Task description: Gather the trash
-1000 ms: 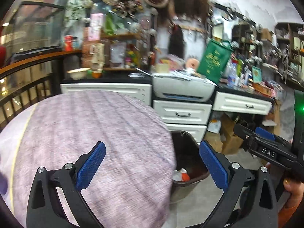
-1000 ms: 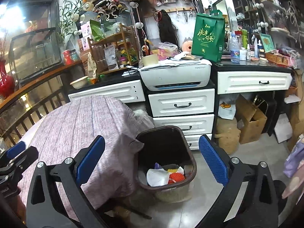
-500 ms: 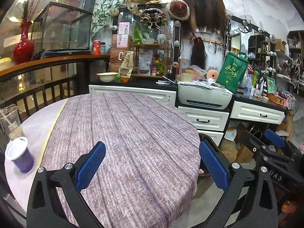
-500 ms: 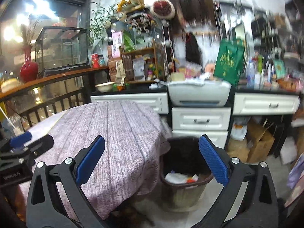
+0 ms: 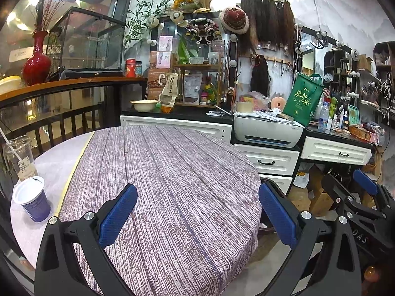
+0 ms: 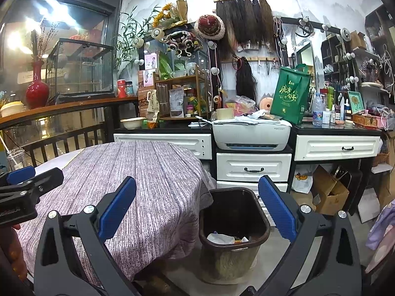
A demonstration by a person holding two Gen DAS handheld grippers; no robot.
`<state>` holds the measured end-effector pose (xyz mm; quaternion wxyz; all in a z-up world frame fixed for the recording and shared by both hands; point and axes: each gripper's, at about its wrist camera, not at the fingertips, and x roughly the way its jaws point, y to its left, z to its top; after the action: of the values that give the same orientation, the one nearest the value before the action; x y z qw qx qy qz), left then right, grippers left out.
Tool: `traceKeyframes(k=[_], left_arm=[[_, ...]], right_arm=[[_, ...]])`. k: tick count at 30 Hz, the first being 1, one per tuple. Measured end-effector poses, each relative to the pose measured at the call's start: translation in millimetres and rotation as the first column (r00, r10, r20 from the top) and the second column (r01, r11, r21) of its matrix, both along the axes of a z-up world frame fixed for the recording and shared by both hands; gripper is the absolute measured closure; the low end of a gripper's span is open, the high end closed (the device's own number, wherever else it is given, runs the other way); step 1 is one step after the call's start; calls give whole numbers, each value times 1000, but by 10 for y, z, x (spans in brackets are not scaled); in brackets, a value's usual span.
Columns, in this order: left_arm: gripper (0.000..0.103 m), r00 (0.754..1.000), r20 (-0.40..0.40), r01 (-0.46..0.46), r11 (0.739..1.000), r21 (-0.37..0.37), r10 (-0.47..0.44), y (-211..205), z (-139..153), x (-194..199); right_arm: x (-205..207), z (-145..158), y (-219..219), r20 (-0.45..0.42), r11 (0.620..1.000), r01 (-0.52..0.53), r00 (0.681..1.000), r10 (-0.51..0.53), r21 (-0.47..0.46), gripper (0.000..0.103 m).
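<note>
Both grippers were empty, jaws apart. The left gripper (image 5: pixel 197 212) hovered over the cloth-covered bench (image 5: pixel 172 172), aimed toward the paper cup (image 5: pixel 32 198) and plastic cup (image 5: pixel 21 157) at its left edge, probably the next trash. The right gripper (image 6: pixel 197 209) faced the bin (image 6: pixel 234 217) on the floor beside the bench, which already held scraps.
</note>
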<state>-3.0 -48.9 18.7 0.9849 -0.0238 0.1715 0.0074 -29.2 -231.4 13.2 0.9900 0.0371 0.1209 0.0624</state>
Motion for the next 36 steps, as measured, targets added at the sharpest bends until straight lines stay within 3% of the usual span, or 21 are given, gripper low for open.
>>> traceKeyframes(k=[36], left_arm=[[6, 1000, -22, 6, 1000, -26, -6, 25, -13, 24]], right_arm=[[70, -50, -40, -37, 1000, -5, 999, 6, 1, 6]])
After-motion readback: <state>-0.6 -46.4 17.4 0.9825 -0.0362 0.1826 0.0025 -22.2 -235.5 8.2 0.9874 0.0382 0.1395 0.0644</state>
